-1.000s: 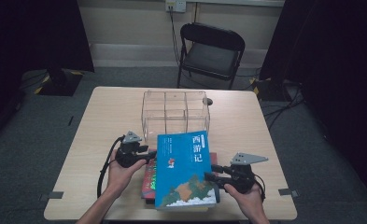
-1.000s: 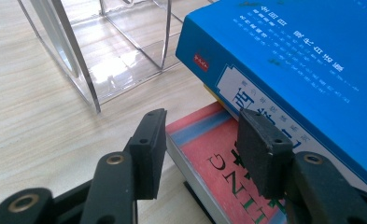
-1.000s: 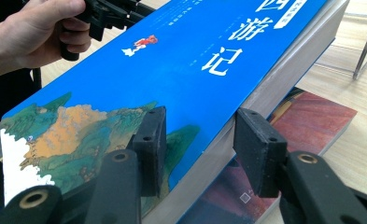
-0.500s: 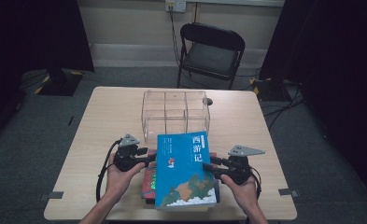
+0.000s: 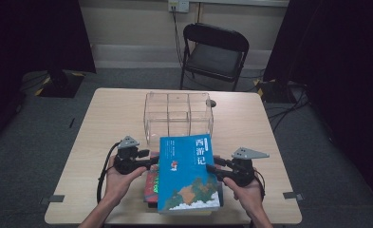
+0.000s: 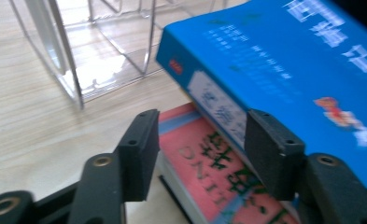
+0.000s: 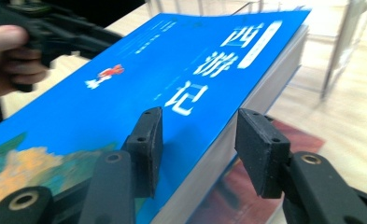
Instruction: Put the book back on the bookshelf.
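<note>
A thick blue book point(image 5: 189, 175) lies on a red book point(image 5: 151, 183) near the table's front edge. My left gripper point(image 5: 152, 161) is at the blue book's left side, and its jaws have just been opening. In the left gripper view point(image 6: 202, 121) one pad stands before the blue book's spine point(image 6: 218, 107) and the other over the red book point(image 6: 204, 158), with a gap between. My right gripper point(image 5: 210, 167) is at the book's right side. Its jaws point(image 7: 201, 114) straddle the blue book's point(image 7: 139, 84) page edge and have just been opening, with a gap at the lower pad.
A clear plastic organizer with compartments point(image 5: 178, 116) stands just beyond the books at the table's middle. A black folding chair point(image 5: 215, 52) is behind the wooden table point(image 5: 113, 109). Bare tabletop lies left and right of the hands.
The right hand has shifted slightly toward the far side. The blue book and the left hand stay about where they were.
</note>
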The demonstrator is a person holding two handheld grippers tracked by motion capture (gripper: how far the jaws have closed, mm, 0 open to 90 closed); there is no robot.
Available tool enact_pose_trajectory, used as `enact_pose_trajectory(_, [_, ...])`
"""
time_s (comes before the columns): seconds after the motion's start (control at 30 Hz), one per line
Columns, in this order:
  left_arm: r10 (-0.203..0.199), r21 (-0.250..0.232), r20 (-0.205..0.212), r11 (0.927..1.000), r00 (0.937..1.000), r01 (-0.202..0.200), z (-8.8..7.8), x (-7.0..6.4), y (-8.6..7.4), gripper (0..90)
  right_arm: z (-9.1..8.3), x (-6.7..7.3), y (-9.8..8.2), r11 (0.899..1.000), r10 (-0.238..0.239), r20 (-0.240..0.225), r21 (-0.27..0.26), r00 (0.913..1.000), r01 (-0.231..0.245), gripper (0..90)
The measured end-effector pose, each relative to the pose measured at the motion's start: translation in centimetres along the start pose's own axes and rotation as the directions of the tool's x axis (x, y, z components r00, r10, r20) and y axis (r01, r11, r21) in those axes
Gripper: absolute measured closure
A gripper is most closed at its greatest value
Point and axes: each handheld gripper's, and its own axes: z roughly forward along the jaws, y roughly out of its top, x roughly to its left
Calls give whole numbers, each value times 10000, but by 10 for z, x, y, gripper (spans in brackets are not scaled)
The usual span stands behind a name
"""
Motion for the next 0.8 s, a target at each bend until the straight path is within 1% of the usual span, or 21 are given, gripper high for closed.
enact_pose_trajectory(0.03, [-62,-51,150,10000,9999,62,-3,-1,-1,429,1,0,1,10000,-31,131,-23,9999,31,498])
enact_pose_trajectory(0.07, [-132,-145,310,9998,9994,137,-6,-2,-1,429,1,0,1,10000,-31,131,-23,9999,31,498])
enact_pose_trajectory(0.1, [-251,-232,440,9994,9987,262,-9,-2,-2,428,2,0,3,10000,-44,277,-29,9996,45,486])
enact_pose_trajectory(0.13, [-293,-152,566,9994,9980,302,-12,-1,-2,418,3,-1,5,10000,-48,359,-21,9993,49,483])
enact_pose_trajectory(0.17, [-408,-132,639,9990,9971,418,-15,-1,-3,412,4,-2,6,10000,-11,391,-15,9992,11,480])
enact_pose_trajectory(0.2, [-552,-243,658,9981,9963,570,-17,-2,-3,396,5,-2,8,10000,35,429,-31,9991,-34,467])
enact_pose_trajectory(0.23, [-580,-263,730,9978,9956,601,-20,-5,-4,358,8,-4,10,9999,153,460,-1,9988,-153,452])
enact_pose_trajectory(0.3, [-587,-233,792,9979,9951,608,-20,-7,-4,346,9,-5,10,9998,179,487,-34,9987,-177,444])
enact_pose_trajectory(0.33, [-470,-191,778,9986,9959,486,-19,-9,-4,313,12,-6,10,9993,368,387,-28,9986,-367,433])
enact_pose_trajectory(0.4, [-310,-115,757,9994,9966,319,-18,-13,-5,306,14,-5,10,9991,422,349,-31,9985,-421,429])
enact_pose_trajectory(0.43, [-253,-95,798,9996,9965,261,-16,-16,-5,279,17,-4,9,9987,503,260,3,9984,-503,420])
enact_pose_trajectory(0.47, [-253,-95,798,9996,9965,261,-16,-16,-5,271,18,-3,8,9986,531,256,3,9983,-532,413])
enact_pose_trajectory(0.5, [-271,2,850,9996,9960,272,-15,-17,-5,271,18,-3,8,9986,531,256,3,9983,-532,413])
enact_pose_trajectory(0.57, [-309,42,881,9995,9956,306,-14,-18,-6,270,20,-2,8,9978,669,313,-50,9973,-668,408])
enact_pose_trajectory(0.73, [-388,94,1062,9992,9936,380,-10,-22,-7,264,21,-4,8,9968,794,343,-116,9963,-791,415])
enact_pose_trajectory(0.77, [-399,87,1410,9992,9892,391,-10,-22,-7,322,22,-4,8,9962,867,341,-143,9957,-863,419])
enact_pose_trajectory(0.8, [-399,87,1410,9992,9892,391,-10,-22,-7,364,22,-4,8,9958,904,383,-157,9952,-898,433])
